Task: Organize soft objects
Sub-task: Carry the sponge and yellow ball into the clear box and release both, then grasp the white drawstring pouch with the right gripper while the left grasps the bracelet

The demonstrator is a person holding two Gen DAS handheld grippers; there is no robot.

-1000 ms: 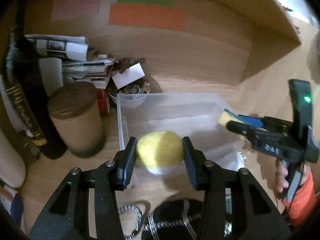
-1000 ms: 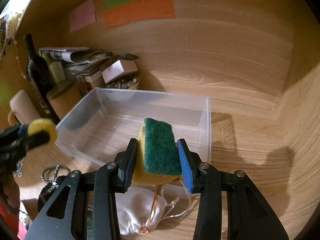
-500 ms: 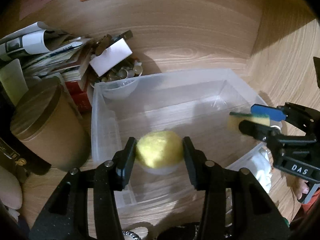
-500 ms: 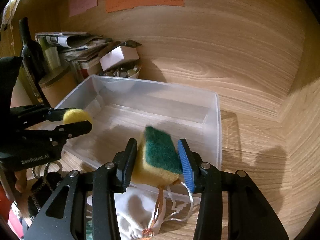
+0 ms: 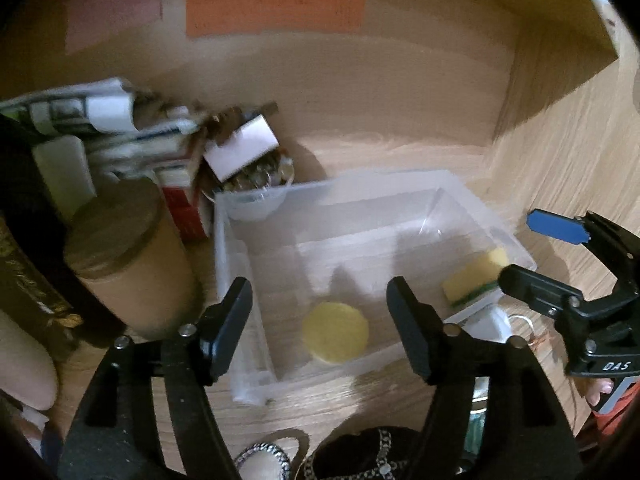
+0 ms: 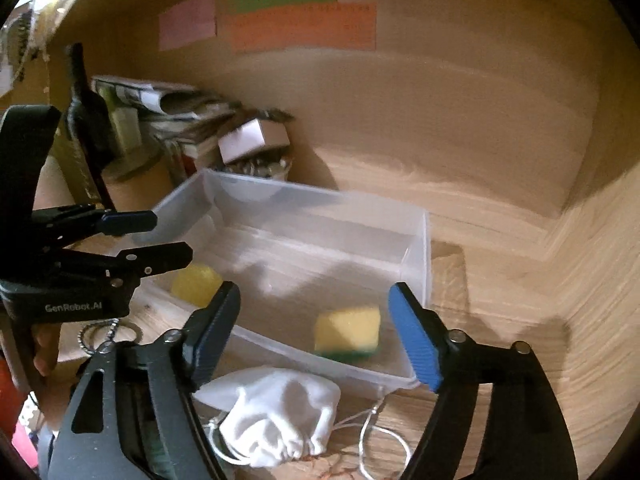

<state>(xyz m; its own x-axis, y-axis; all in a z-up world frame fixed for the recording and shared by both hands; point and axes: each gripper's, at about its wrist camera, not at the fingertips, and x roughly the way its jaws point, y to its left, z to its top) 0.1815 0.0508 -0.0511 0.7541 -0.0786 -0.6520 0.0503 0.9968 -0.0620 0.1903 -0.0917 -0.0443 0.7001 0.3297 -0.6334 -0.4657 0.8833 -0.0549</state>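
A clear plastic bin (image 5: 232, 240) (image 6: 420, 248) stands on the wooden surface. A round yellow sponge ball (image 5: 335, 337) (image 6: 197, 284) lies inside it near the front wall. A yellow sponge with a green scrub side (image 5: 476, 278) (image 6: 347, 332) lies in the bin's right end. My left gripper (image 5: 320, 304) (image 6: 168, 240) is open and empty above the ball. My right gripper (image 6: 316, 312) (image 5: 532, 248) is open and empty above the sponge.
A white drawstring pouch (image 6: 276, 412) lies in front of the bin. A brown cylinder tin (image 5: 128, 256), a dark bottle (image 6: 86, 120), stacked papers (image 5: 100, 120) and a bowl of small items (image 5: 260, 184) crowd the left. A black chained item (image 5: 360, 456) lies in front.
Both grippers have opened. The yellow ball dropped from the left gripper into the bin, and the sponge dropped from the right gripper into the bin. Both grippers have drawn back a little.
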